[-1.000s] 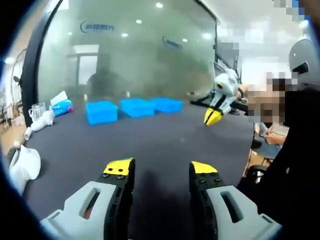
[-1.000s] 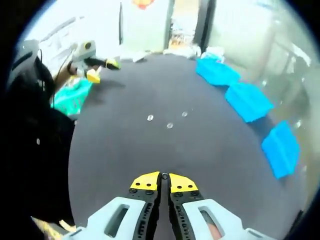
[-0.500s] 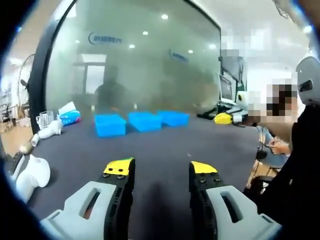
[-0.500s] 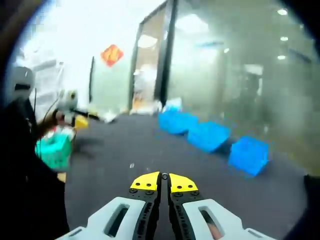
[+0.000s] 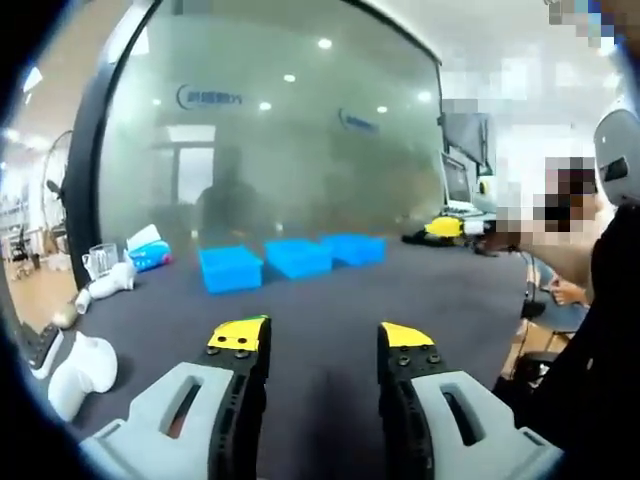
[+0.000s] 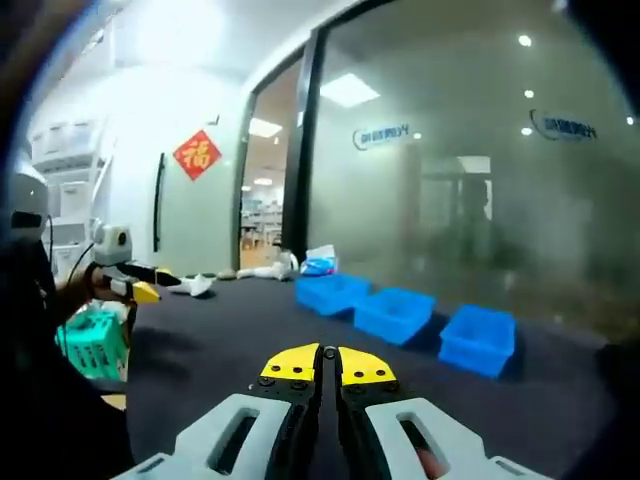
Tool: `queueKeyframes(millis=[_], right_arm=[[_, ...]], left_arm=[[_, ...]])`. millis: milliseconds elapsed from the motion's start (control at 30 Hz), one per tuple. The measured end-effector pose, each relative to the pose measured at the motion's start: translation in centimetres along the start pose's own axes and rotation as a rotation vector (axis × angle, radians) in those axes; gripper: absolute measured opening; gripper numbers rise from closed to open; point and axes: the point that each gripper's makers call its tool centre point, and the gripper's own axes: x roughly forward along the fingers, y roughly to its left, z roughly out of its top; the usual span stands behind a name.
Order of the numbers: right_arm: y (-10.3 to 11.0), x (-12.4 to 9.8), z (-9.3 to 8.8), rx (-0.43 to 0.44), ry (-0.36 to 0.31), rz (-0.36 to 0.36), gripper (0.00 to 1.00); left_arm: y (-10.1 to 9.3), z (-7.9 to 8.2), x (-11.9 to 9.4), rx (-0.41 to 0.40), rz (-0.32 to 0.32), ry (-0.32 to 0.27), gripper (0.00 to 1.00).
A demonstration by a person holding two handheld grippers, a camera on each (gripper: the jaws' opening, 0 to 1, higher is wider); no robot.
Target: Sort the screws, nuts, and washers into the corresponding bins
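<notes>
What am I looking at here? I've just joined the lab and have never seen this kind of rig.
A person holds a two-jaw tool in each hand, and a fisheye camera rides on each. The left gripper view looks along the left tool, jaws apart and empty. The right gripper view looks along the right tool, jaws closed, with something tiny, too small to identify, at the tips. Ahead, on a dark table, three blue bins stand in a row before a glass wall. A green basket sits at the table's edge in the right gripper view.

Left tongs (image 5: 322, 340) and right tongs (image 6: 328, 366): pale grey slotted arms, black inner faces with small screws, yellow tips. Person's black sleeve (image 5: 600, 330) beside left tongs.
</notes>
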Motion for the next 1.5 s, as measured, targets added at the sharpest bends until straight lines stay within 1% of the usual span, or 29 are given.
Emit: queueKeyframes(millis=[133, 233, 400, 467, 533, 600, 667, 700, 733, 833, 900, 933, 967, 1067, 1167, 1400, 1500], right_arm=[[-1.7, 2.6, 1.1, -0.009, -0.007, -0.036, 0.03], [-2.7, 4.7, 0.9, -0.016, 0.025, -0.049, 0.03], [-4.1, 7.9, 1.1, -0.015, 0.040, -0.059, 0.03], [-4.5, 9.5, 1.3, -0.019, 0.053, -0.059, 0.03], [-5.2, 11.3, 1.8, -0.042, 0.055, -0.065, 0.03], [-5.6, 13.0, 2.1, -0.046, 0.059, -0.061, 0.03], [-6.1, 14.6, 2.1, -0.041, 0.079, -0.067, 0.03], [-6.3, 15.3, 2.0, -0.068, 0.095, -0.067, 0.03], [-6.4, 16.0, 2.0, -0.073, 0.109, -0.065, 0.03], [-6.7, 18.1, 2.2, -0.073, 0.122, -0.061, 0.03], [-7.1, 19.5, 2.2, -0.067, 0.138, -0.071, 0.03], [-7.3, 20.3, 2.0, -0.091, 0.152, -0.077, 0.03], [-7.5, 20.8, 2.0, -0.095, 0.154, -0.081, 0.03], [-8.4, 22.1, 1.5, -0.083, 0.168, -0.108, 0.03], [-9.2, 22.7, 1.2, -0.088, 0.171, -0.129, 0.03], [-9.9, 23.7, 0.5, -0.074, 0.188, -0.145, 0.03], [-9.9, 23.9, 0.6, -0.074, 0.174, -0.146, 0.03]], left_arm=[[0.0, 0.1, 0.0, 0.000, 0.004, -0.003, 0.41], [0.3, 0.2, -0.2, 0.005, 0.015, -0.008, 0.41], [0.5, 0.6, -0.4, -0.005, 0.025, -0.022, 0.41], [0.5, 0.5, -0.4, -0.007, 0.027, -0.022, 0.41], [0.6, 0.4, -0.4, -0.003, 0.027, -0.016, 0.41], [0.7, 0.2, -0.4, -0.007, 0.029, -0.013, 0.41], [0.8, 0.1, -0.5, -0.014, 0.032, -0.013, 0.41], [0.9, 0.0, -0.5, -0.015, 0.033, -0.011, 0.41], [0.9, 0.0, -0.6, -0.015, 0.035, -0.010, 0.41], [1.2, -0.3, -0.6, -0.020, 0.041, -0.004, 0.41], [1.3, -0.4, -0.6, -0.019, 0.046, 0.001, 0.40], [1.4, -0.4, -0.6, -0.019, 0.048, 0.000, 0.40], [1.5, -0.4, -0.7, -0.022, 0.050, -0.002, 0.40], [1.6, -0.4, -0.7, -0.030, 0.051, -0.005, 0.40], [1.7, -0.4, -0.7, -0.029, 0.053, -0.005, 0.40], [2.0, -0.5, -0.5, -0.047, 0.057, -0.012, 0.40], [1.9, -0.6, -0.4, -0.048, 0.051, -0.007, 0.40]])
